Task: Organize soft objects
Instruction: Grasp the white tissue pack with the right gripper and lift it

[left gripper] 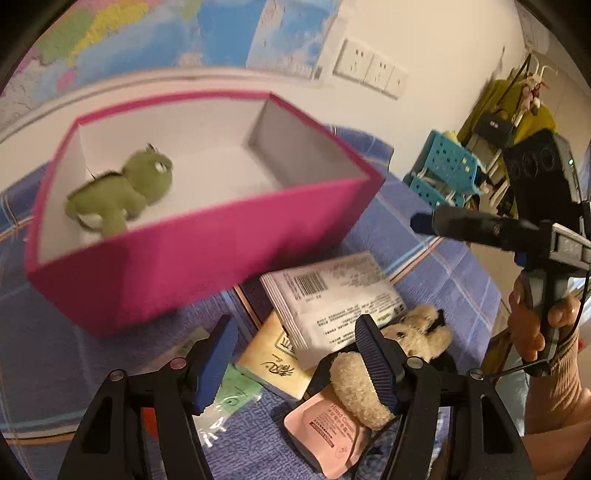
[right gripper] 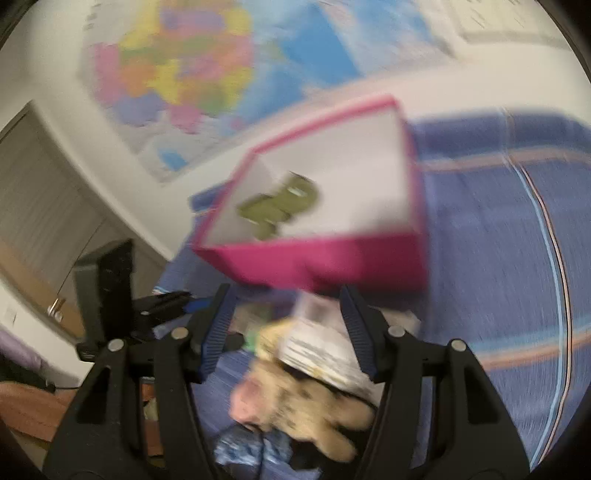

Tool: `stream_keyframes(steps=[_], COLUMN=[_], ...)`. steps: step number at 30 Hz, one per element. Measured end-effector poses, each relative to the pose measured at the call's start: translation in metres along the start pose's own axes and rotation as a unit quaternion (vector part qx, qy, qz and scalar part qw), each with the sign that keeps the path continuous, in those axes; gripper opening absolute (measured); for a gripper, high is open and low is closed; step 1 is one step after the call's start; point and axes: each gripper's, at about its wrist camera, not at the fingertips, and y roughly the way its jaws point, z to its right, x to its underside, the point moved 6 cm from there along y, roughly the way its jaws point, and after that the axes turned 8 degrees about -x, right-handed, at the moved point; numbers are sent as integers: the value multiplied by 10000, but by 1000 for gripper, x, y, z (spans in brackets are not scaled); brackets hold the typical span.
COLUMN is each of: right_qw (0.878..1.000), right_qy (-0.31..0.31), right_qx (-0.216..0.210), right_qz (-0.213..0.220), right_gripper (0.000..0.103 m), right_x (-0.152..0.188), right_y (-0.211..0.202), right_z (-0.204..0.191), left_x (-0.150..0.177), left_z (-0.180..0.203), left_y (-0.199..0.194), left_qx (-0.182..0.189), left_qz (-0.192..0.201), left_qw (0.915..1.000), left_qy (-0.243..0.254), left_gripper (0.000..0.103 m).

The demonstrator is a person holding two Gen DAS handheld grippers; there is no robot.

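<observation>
Blue patterned cloth (left gripper: 436,258) spread under everything. On it, a pink box (left gripper: 207,254) with white inside walls, open at the top; landmark for the rest. Inside the box, near its left wall, a green plush toy (left gripper: 122,192) lying on the floor of it. Behind the box, a coloured wall map (left gripper: 155,33), with white wall sockets (left gripper: 373,68) further right. Just in front of the box's near right corner, a white packet with a barcode (left gripper: 332,299), resting partly on a yellow booklet (left gripper: 273,358). In front of the box and right of that packet, a beige plush toy (left gripper: 402,350) lying on a pink hand-cream sachet (left gripper: 325,432). Left gripper (left gripper: 299,369) low in front of the box, jaws spread, nothing pinched; right pad overlapping the beige plush toy in view, contact hard to judge. Right gripper (right gripper: 291,332) also in front of the box, jaws spread and empty, above the packet and beige plush toy; badly blurred there, so probably clear of both. A hand (left gripper: 535,321) right of the box, wrapped round the right gripper's handle.
</observation>
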Motion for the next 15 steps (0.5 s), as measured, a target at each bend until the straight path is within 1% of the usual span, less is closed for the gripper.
stream_keyframes(steps=[2, 5, 10, 13, 15], right_qw=[9994, 9974, 9948, 9930, 9933], right_qy=[335, 678, 877, 1026, 998], right_qx=[118, 201, 406, 392, 374], right_qz=[-41, -130, -314, -425, -438], right_gripper=[61, 61, 61, 61, 60], right_x=[14, 30, 47, 55, 59], right_y=[-2, 1, 13, 22, 25], right_z=[22, 44, 65, 73, 73], left_x=[3, 7, 8, 7, 6], left_z=[5, 11, 17, 20, 23], left_y=[11, 22, 34, 34, 36], left_qx=[35, 127, 267, 357, 409], left_qz=[-130, -327, -489, -502, -536], left_qw=[9999, 9994, 9984, 9981, 9977], left_qy=[38, 26, -22, -32, -39], left_gripper=[64, 64, 64, 64, 64])
